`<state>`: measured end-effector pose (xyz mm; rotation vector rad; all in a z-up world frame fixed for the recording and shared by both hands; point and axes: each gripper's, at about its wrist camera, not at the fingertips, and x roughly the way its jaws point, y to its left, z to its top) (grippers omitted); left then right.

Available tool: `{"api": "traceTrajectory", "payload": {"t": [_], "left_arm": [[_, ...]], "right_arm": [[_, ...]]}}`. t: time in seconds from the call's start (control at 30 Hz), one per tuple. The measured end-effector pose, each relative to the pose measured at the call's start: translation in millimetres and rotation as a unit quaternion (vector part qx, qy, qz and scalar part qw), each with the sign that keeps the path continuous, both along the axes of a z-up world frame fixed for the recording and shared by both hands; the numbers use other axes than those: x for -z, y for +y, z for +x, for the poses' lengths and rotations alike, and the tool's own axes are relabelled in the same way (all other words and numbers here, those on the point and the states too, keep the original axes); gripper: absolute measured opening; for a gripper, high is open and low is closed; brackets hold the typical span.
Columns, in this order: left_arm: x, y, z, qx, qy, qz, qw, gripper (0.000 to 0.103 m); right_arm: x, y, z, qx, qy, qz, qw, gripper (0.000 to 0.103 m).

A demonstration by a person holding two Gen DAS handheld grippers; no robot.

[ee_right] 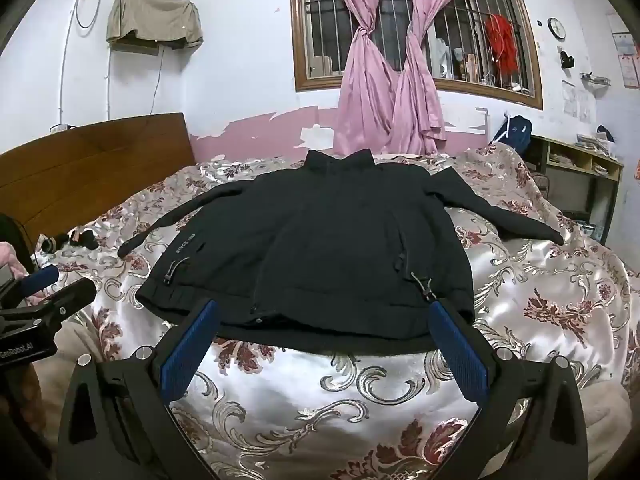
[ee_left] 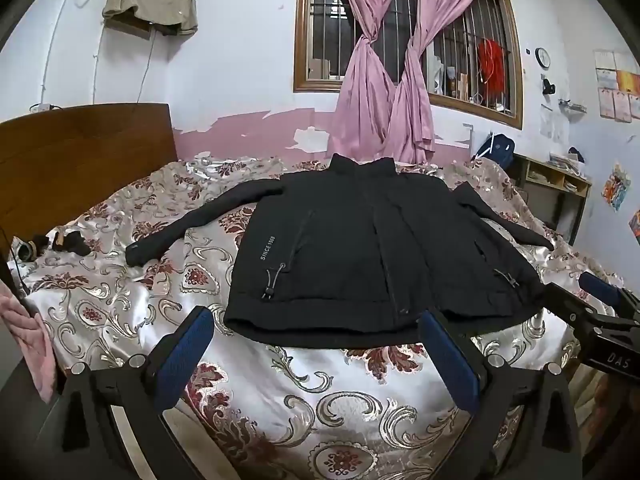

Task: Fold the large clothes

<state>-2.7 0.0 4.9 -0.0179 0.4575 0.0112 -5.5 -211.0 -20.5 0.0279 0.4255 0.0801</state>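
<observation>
A black zip jacket (ee_left: 360, 248) lies flat on the bed, front up, collar toward the window, both sleeves spread out to the sides. It also shows in the right wrist view (ee_right: 320, 248). My left gripper (ee_left: 316, 320) is open and empty, just short of the jacket's hem near its left half. My right gripper (ee_right: 322, 314) is open and empty, at the hem near its right half. Each gripper shows at the edge of the other's view: the right gripper (ee_left: 600, 296) and the left gripper (ee_right: 52, 284).
The bed has a shiny floral bedspread (ee_left: 320, 400) and a wooden headboard (ee_left: 80, 160) at left. Small dark items (ee_left: 68, 242) lie on the bed at far left. Pink curtains (ee_left: 384, 80) hang at the window behind. A shelf unit (ee_left: 556, 184) stands at right.
</observation>
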Motion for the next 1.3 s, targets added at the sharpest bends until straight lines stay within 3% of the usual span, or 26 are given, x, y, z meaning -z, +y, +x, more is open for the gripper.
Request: {"api": "traceTrajectory", "payload": {"t": [1.3], "left_arm": [[-15, 3, -3, 0.003, -0.016, 0.000, 0.9999, 0.103]], "right_arm": [[0, 0, -2, -0.005, -0.006, 0.003, 1.000, 0.102]]}}
